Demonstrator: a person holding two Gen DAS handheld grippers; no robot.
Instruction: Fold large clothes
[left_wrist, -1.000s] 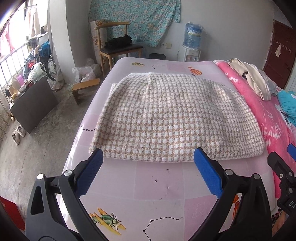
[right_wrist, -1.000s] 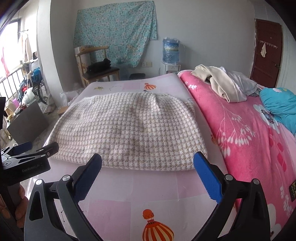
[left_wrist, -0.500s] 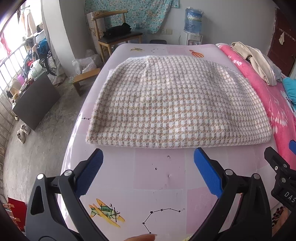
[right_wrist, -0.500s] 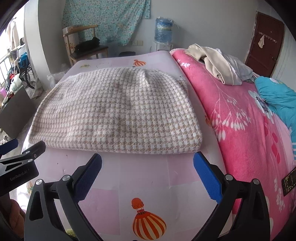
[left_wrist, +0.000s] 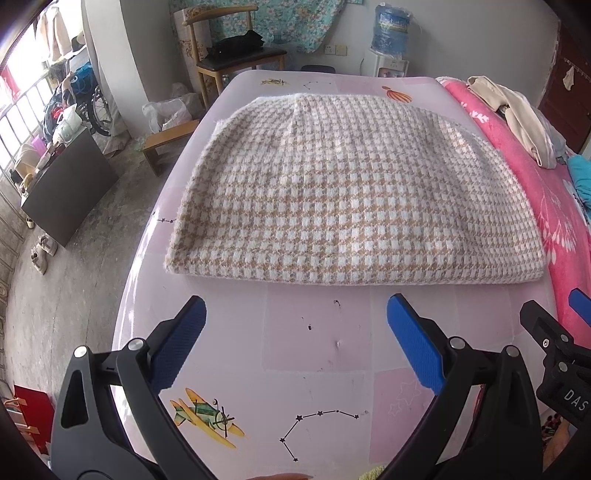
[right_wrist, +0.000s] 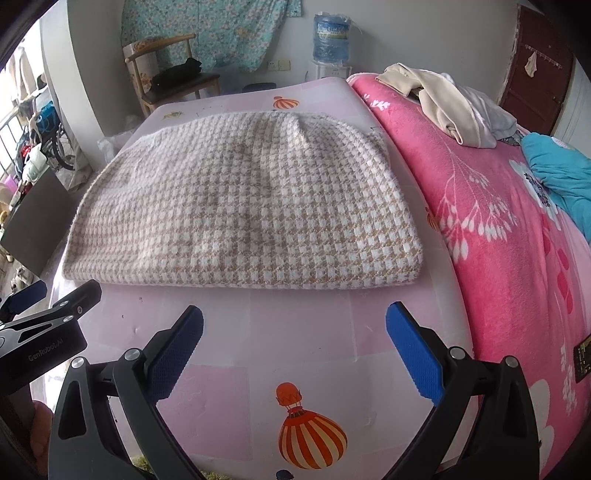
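A folded beige-and-white houndstooth knit garment (left_wrist: 354, 192) is lying flat on the pale pink printed bed sheet (left_wrist: 317, 343), just beside a bright pink floral blanket (right_wrist: 498, 229). Both the left gripper (left_wrist: 295, 332) and right gripper (right_wrist: 295, 332) are hovering short of its near edge — jaws gaping wide, holding nothing. Cream clothes (right_wrist: 443, 99) are piling on the blanket.

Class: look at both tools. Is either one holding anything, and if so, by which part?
Nothing is held. The left tool and right tool are both open and empty, short of the folded checked garment on the bed.
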